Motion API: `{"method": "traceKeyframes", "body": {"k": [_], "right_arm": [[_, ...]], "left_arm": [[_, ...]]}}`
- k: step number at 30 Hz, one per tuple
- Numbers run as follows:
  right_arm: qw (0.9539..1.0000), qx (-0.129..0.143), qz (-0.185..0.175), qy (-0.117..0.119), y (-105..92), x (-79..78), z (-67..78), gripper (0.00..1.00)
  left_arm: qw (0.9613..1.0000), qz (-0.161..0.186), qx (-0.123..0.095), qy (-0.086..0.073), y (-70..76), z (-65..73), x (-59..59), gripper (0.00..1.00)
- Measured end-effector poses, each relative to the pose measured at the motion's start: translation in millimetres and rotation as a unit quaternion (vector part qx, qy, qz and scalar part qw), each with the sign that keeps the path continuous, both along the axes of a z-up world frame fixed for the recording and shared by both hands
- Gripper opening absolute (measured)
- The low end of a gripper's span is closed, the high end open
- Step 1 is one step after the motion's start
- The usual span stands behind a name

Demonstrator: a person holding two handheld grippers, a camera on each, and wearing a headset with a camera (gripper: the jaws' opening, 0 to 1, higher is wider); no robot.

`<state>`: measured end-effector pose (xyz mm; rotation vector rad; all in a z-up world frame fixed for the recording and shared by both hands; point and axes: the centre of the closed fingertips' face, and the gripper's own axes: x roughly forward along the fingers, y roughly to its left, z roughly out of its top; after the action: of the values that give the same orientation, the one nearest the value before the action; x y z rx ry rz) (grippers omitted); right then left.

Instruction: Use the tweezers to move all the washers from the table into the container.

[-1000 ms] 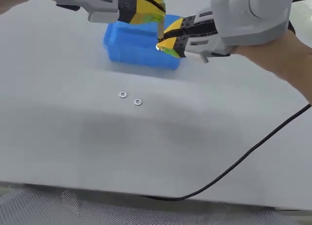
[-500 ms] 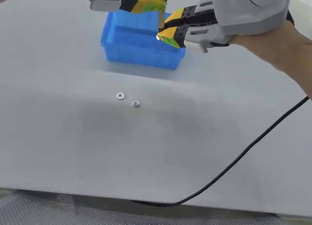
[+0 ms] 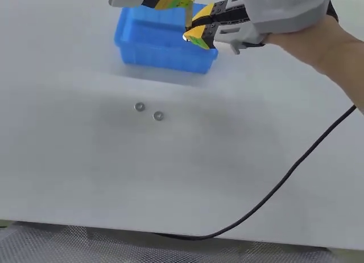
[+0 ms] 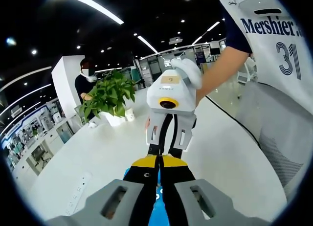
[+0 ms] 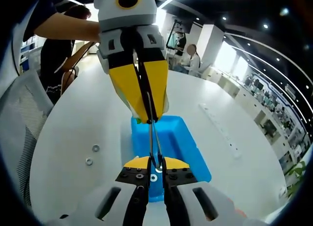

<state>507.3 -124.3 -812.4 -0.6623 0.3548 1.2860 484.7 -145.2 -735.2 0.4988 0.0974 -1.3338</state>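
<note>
A blue container (image 3: 149,53) stands at the far side of the table. Above its right part, my left gripper (image 3: 185,2) is shut on the handle end of the metal tweezers (image 3: 187,21), which hang down. My right gripper (image 3: 192,37) comes in from the right and is shut on the tweezers' legs near the tips. A small washer (image 5: 154,177) sits at the tips, over the container (image 5: 183,147). Two washers (image 3: 139,106) (image 3: 158,116) lie side by side on the table in front of the container. In the left gripper view my jaws (image 4: 159,163) pinch the tweezers.
A black cable (image 3: 284,180) runs across the right of the white table (image 3: 85,177) to its near edge. A potted plant (image 4: 110,96) and a power strip (image 4: 78,192) sit farther off on the table. People are nearby.
The camera has drifted a little. Both grippers stay over the container with the tweezers between them, and the two washers on the table have not moved.
</note>
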Motion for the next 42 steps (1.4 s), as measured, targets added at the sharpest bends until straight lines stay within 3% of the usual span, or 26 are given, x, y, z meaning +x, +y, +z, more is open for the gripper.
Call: {"method": "traceKeyframes", "body": {"k": [14, 23, 27, 36, 42], "right_arm": [[0.9999, 0.001, -0.011, 0.004, -3.6, 0.7, -3.3, 0.09], [0.9998, 0.013, -0.016, -0.001, -2.9, 1.0, 8.7, 0.09], [0.9996, 0.024, -0.013, -0.008, 1.9, -4.4, 22.3, 0.1], [0.9996, 0.011, -0.001, -0.026, 14.0, -16.4, 25.5, 0.11], [0.9991, 0.017, 0.006, -0.039, 16.7, -33.5, 37.0, 0.13]], "left_arm": [[0.9999, 0.0, 0.011, 0.004, -0.8, -9.7, 3.4, 0.03], [1.0, 0.007, 0.004, -0.003, 0.7, 2.3, 0.3, 0.03], [0.9999, 0.008, 0.001, -0.008, 3.0, 12.8, -5.9, 0.03], [0.9996, 0.018, 0.014, -0.019, 9.7, 18.4, -17.6, 0.03], [0.9995, 0.018, 0.0, -0.024, 10.7, 32.1, -38.2, 0.03]]}}
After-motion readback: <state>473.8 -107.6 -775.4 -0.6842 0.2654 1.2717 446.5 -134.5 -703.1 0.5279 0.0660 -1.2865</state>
